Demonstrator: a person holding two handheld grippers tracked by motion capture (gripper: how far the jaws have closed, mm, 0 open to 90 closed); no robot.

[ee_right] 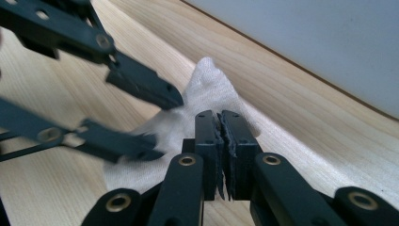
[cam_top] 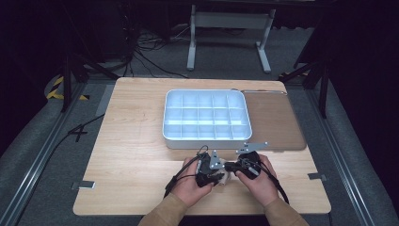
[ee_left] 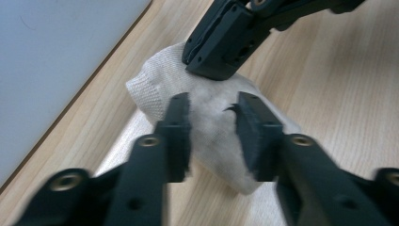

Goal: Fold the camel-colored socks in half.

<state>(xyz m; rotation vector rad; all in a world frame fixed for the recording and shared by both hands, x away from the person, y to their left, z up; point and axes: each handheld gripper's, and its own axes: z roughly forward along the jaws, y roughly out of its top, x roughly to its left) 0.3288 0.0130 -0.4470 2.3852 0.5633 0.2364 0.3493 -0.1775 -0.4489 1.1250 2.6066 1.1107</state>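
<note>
Two hands low on the wooden desk (cam_top: pixel 131 136), left gripper (cam_top: pixel 210 172) and right gripper (cam_top: pixel 244 165) tips meeting over a small whitish cloth (cam_top: pixel 227 176). Beyond, a white compartment tray (cam_top: pixel 207 141) beside a brown mat (cam_top: pixel 275 122).

Two tan long sleeves (cam_top: pixel 162 213) cover the person's forearms, entering at six o'clock in the high view. Each hand carries a matte black two-jaw gripper: the left gripper (ee_left: pixel 214 129) and the right gripper (ee_right: pixel 221 141). Their flat linkage arms are pinned with brass-coloured rivets, and the jaw pads are ribbed black rubber with frayed edges. Grey three-cornered metal plates top both, and black cables trail toward six o'clock.
</note>
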